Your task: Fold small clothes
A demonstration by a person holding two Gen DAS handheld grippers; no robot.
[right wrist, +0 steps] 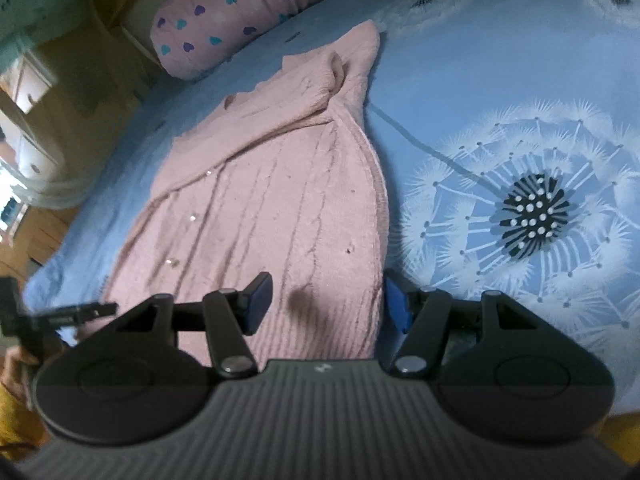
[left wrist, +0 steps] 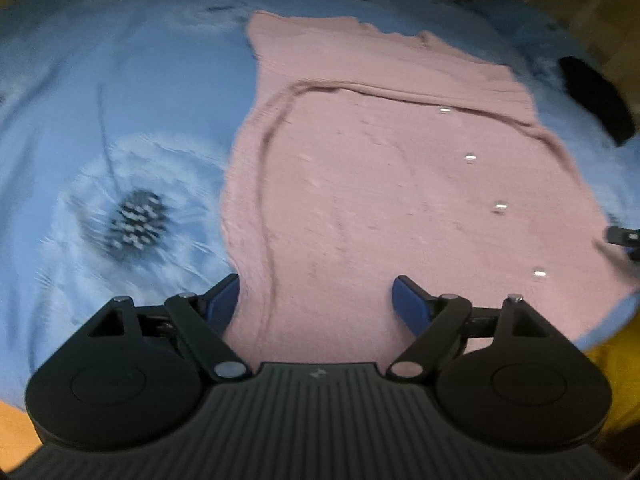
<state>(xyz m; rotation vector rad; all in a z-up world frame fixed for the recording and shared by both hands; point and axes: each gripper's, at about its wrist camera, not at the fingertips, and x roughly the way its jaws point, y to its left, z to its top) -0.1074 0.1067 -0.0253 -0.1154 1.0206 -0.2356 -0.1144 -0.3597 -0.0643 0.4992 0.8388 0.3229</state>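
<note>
A pink knitted cardigan (left wrist: 380, 184) with small shiny buttons lies flat on the blue bed sheet (left wrist: 120, 100); one side is folded over its front. My left gripper (left wrist: 316, 300) is open and empty, hovering over the cardigan's near hem. The cardigan also shows in the right wrist view (right wrist: 276, 200), with a sleeve folded across its top. My right gripper (right wrist: 328, 300) is open and empty above the hem's right corner. The other gripper's tip shows at the left edge of the right wrist view (right wrist: 60, 314).
The sheet has a large white dandelion print (right wrist: 528, 212). A pink bolster pillow with hearts (right wrist: 248, 8) lies at the head of the bed. A dark object (left wrist: 596, 96) sits at the bed's right side. Wooden furniture stands beyond the bed.
</note>
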